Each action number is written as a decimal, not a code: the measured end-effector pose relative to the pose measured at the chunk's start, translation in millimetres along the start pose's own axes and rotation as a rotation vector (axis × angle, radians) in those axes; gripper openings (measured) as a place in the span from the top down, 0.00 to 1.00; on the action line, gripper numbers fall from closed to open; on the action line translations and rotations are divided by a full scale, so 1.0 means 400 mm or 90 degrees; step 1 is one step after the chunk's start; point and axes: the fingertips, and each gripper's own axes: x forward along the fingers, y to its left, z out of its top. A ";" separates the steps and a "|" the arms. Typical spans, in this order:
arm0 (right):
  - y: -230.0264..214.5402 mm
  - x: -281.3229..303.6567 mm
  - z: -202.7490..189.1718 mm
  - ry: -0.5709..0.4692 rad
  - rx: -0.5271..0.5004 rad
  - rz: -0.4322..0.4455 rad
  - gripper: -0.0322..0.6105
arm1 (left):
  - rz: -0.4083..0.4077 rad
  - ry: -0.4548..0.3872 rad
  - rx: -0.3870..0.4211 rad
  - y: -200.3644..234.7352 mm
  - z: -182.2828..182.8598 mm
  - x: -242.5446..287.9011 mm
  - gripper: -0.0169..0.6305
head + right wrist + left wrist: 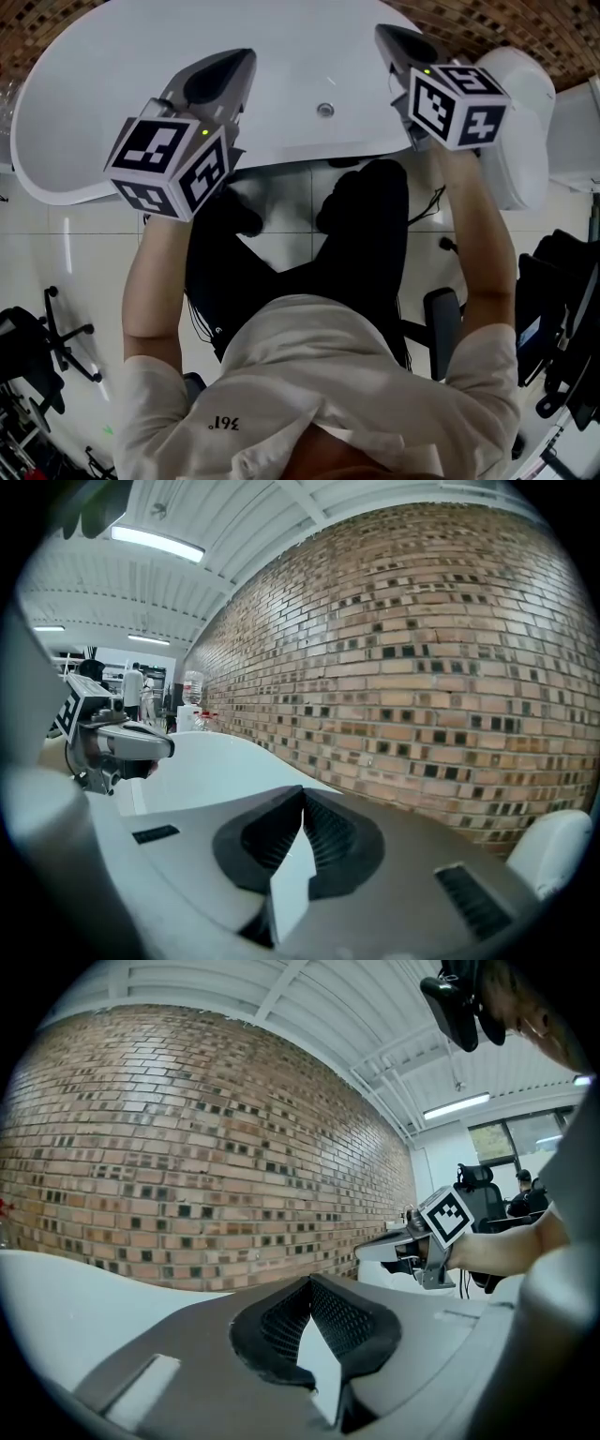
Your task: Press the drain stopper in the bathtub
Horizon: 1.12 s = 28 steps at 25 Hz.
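The stopper (325, 110) sits in the white floor of the tub (103, 94), between the two grippers and touched by neither. The left gripper (246, 58) has its jaws closed tip to tip on nothing. The right gripper (384, 33) is likewise closed and empty. A brick wall (187, 1147) stands behind the tub.

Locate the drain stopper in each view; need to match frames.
Head view: drain stopper, upper centre on the white bathtub floor, between the left tool and right tool.
Left gripper view: not in it.
Right gripper view: not in it.
Shared landmark: the brick wall behind the bathtub, in all three views.
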 end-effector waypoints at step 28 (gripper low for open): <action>-0.221 0.601 -0.744 0.436 0.041 0.020 0.93 | 0.032 0.213 -0.112 0.215 -0.476 0.353 0.96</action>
